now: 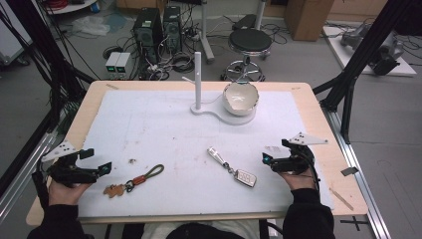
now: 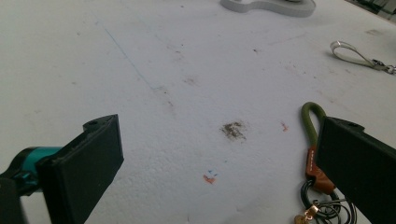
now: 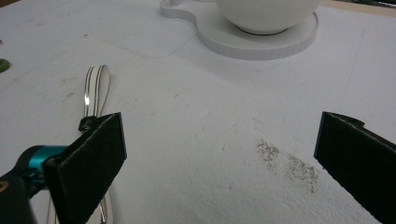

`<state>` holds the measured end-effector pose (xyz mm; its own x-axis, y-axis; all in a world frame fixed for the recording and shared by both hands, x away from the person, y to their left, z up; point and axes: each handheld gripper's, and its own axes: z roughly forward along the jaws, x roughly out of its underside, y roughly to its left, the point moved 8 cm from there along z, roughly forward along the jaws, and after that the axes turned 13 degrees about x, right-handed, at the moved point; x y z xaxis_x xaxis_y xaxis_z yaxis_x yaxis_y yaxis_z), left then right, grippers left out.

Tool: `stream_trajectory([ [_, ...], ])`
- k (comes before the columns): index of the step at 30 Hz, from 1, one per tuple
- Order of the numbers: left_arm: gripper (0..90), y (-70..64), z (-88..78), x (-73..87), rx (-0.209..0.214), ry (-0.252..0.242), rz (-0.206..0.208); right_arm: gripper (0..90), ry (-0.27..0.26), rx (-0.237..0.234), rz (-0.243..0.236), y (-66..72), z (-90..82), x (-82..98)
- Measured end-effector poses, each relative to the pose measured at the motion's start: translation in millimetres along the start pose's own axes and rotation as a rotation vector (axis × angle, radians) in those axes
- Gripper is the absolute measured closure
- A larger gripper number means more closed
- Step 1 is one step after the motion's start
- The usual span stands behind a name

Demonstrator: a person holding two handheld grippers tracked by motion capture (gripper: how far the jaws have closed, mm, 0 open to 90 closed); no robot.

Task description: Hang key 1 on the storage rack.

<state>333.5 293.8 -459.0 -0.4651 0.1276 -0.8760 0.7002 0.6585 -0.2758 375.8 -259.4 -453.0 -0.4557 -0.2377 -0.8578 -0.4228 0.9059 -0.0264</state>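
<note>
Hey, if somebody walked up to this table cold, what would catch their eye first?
Probably the white bowl on the white stand with its upright post, at the far middle of the table. Nearer the person lie two key sets: one with an olive loop strap beside the left gripper, and a car key fob on a pale strap near the right gripper. Both grippers are open, holding nothing.

glossy ceramic bowl (image 1: 241,98), matt stained foam mat (image 1: 159,124), wooden table (image 1: 323,144)
</note>
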Motion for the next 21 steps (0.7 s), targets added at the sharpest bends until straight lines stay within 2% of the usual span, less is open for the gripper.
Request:
stream_trajectory([
  [7, 1.7, 0.0, 0.2, -0.1, -0.007, 0.002, -0.001, 1.1, 0.013, -0.001, -0.002, -0.3, 3.0, 1.4],
  [13, 1.7, -3.7, 0.8, -1.9, 0.011, -0.003, 0.001, 1.1, 0.012, 0.002, 0.009, -0.3, 1.6, 1.1],
  [21, 1.7, -9.0, 6.7, -4.3, 0.017, 0.017, 0.015, 1.1, 0.012, -0.004, 0.001, 0.0, 3.1, 1.5],
])
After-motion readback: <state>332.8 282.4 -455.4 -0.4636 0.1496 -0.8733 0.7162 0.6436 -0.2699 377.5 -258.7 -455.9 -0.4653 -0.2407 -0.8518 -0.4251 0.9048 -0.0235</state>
